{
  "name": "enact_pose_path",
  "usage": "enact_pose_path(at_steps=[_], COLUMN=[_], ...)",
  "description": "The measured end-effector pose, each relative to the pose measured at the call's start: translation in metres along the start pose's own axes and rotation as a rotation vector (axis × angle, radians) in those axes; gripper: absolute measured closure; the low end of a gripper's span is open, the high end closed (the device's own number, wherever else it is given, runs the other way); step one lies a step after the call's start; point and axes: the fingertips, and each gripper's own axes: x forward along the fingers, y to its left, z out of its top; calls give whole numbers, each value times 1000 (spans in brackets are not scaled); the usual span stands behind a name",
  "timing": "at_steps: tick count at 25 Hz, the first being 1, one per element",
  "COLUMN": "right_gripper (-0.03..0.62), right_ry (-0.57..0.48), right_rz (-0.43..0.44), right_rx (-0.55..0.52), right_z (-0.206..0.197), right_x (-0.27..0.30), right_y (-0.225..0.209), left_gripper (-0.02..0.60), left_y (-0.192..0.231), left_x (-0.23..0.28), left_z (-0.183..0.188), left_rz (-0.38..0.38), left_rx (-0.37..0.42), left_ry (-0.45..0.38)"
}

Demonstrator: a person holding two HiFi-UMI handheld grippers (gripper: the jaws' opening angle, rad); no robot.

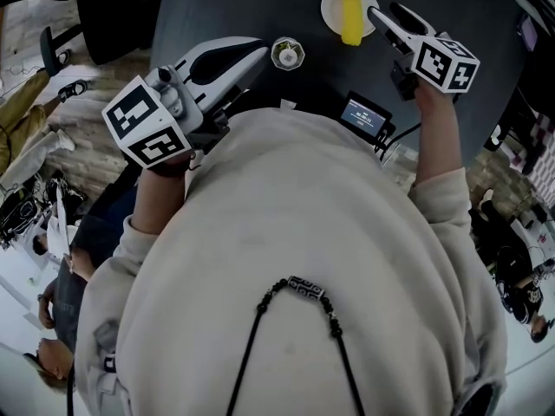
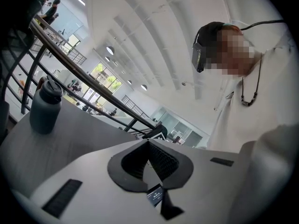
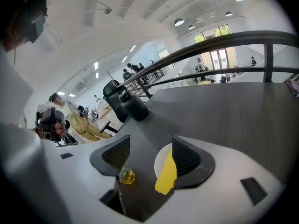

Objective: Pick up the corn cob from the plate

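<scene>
A yellow corn cob (image 1: pixel 349 14) lies on a small white plate (image 1: pixel 332 5) at the far side of the dark table. My right gripper (image 1: pixel 386 12) hovers at the plate's right edge. In the right gripper view it (image 3: pixel 150 143) stands open. The corn cob (image 3: pixel 166 174) shows between its jaws, close under the right pad (image 3: pixel 187 158), which hides part of the cob and of the plate (image 3: pixel 160 163). My left gripper (image 1: pixel 263 51) stays at the table's near left, away from the plate. Its jaws (image 2: pixel 148 143) meet at the tips with nothing between them.
A small glass with yellowish contents (image 1: pixel 287 54) stands left of the plate, and appears by the left pad (image 3: pixel 127 175). A dark bottle (image 3: pixel 133 106) stands further back on the table (image 3: pixel 224 111). A small device with a lit screen (image 1: pixel 364 113) sits at the table's near edge.
</scene>
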Motion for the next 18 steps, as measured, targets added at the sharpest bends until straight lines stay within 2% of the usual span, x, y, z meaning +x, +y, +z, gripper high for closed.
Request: enact_pose_path(at_steps=[18], right_gripper=[315], right_ry=[105], right_rz=[-13], right_rx=[14], right_z=[-21], right_x=[37], right_y=[-10], left_gripper=[578], left_y=[13], left_x=[-19], left_z=[-9], left_rz=[39], left_rx=[-49], left_ry=[-2])
